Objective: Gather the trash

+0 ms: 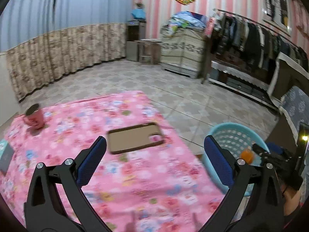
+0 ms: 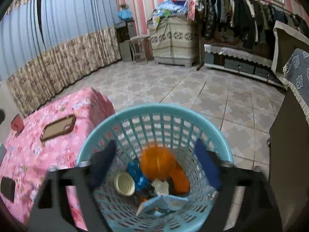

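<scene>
A light blue plastic basket stands on the floor beside the pink-covered table. It holds trash: an orange wrapper, a blue crumpled wrapper, a round cream lid and a light blue carton. My right gripper is open and empty above the basket's mouth. My left gripper is open and empty over the table; the basket shows to its right, with the right gripper over it.
On the table lie a brown phone case, a pink mug, a dark card and a black object. A clothes rack, covered cabinet and chair stand along the far walls.
</scene>
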A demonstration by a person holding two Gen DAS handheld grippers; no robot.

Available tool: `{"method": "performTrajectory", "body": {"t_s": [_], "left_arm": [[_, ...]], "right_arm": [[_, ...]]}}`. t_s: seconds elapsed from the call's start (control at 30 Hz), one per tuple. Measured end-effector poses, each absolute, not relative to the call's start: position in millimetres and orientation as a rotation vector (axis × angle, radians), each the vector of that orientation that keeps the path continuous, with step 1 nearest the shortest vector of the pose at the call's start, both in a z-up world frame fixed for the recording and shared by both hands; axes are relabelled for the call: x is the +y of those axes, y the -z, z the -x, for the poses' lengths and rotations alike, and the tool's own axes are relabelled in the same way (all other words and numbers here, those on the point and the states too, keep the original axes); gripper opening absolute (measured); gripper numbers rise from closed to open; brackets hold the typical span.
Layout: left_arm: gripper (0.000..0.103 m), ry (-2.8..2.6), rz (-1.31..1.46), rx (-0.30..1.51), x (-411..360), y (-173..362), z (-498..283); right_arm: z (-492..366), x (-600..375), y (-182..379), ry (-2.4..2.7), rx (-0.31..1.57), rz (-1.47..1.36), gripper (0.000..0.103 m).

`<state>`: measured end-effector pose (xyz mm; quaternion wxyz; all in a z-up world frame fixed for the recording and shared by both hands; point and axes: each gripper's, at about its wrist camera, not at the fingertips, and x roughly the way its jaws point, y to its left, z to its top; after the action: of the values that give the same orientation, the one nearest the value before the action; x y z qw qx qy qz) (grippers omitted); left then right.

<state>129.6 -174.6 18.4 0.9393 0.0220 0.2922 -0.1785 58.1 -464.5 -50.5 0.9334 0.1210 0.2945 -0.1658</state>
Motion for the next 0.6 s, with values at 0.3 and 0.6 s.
{"method": "performTrajectory", "body": {"t_s": [0.3,0.6], "left_arm": [[0.098,0.245,-0.033,0.492,-108.1,-37.2,-84.8],[0.098,0.088,-0.074,0.428,-50.0,-46.3,-26.7]], "right_arm": [[-48.1,-416.1,24.9,0.292,0.578,-0.19,0.099],[-19.4,-323.3,-12.7,0.123,0.476,-0.163,0.099]]}}
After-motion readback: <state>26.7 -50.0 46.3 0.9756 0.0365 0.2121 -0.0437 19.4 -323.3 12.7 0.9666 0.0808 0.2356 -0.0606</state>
